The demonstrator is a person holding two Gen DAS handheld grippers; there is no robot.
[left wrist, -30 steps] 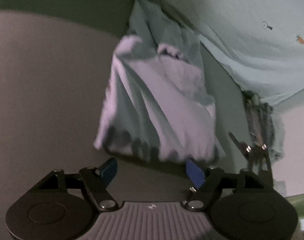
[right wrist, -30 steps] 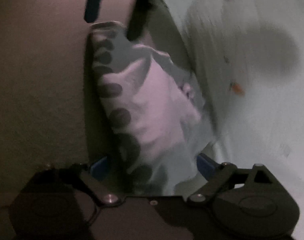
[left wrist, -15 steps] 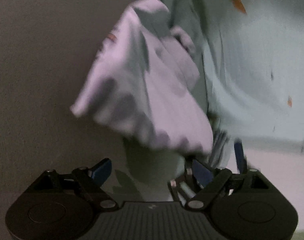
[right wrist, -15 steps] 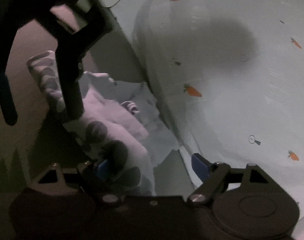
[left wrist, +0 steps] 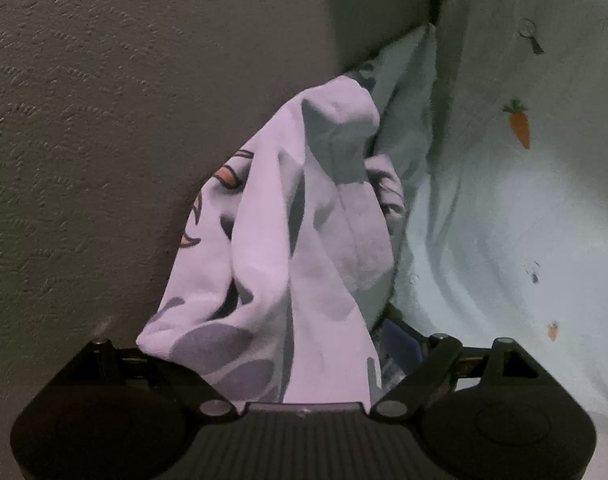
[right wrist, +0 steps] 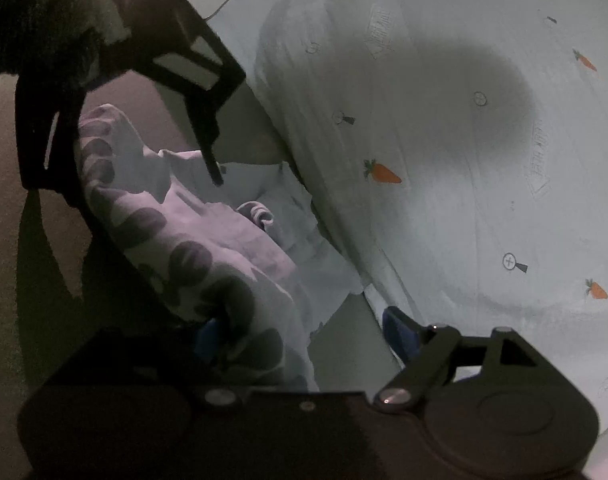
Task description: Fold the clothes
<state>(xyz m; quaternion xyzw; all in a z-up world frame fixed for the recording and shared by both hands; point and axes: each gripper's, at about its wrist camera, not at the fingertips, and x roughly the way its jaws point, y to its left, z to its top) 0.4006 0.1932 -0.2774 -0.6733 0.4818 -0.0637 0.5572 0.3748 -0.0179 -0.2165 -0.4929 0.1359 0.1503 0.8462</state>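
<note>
1. Left gripper [left wrist: 288, 354]: jaws spread wide, the printed garment [left wrist: 288, 240] draped down between them; the left fingertip is hidden under cloth, so whether any fabric is pinched cannot be told. From the right wrist view this gripper [right wrist: 140, 184] reaches over the far end of the cloth.
2. Right gripper [right wrist: 304, 334]: jaws apart, its right blue pad bare; cloth lies over the left pad, no grip evident.
3. Printed garment [right wrist: 192, 248]: pale, with dark blotches and an orange cartoon motif; it lies bunched in the gap between the brown textured surface [left wrist: 104, 140] and the carrot-print bed sheet [right wrist: 443, 160].
4. Handling, judged: light, limp knit that sags and creases, neither slippery nor fragile; it keeps no shape unsupported. Best taken at the hem or two corners, pinching a single layer so it hangs open.
5. Room: the brown surface closes the left side tightly; the mattress edge [right wrist: 304, 140] rises on the right. Open, flat space lies on the sheet, to the right.
</note>
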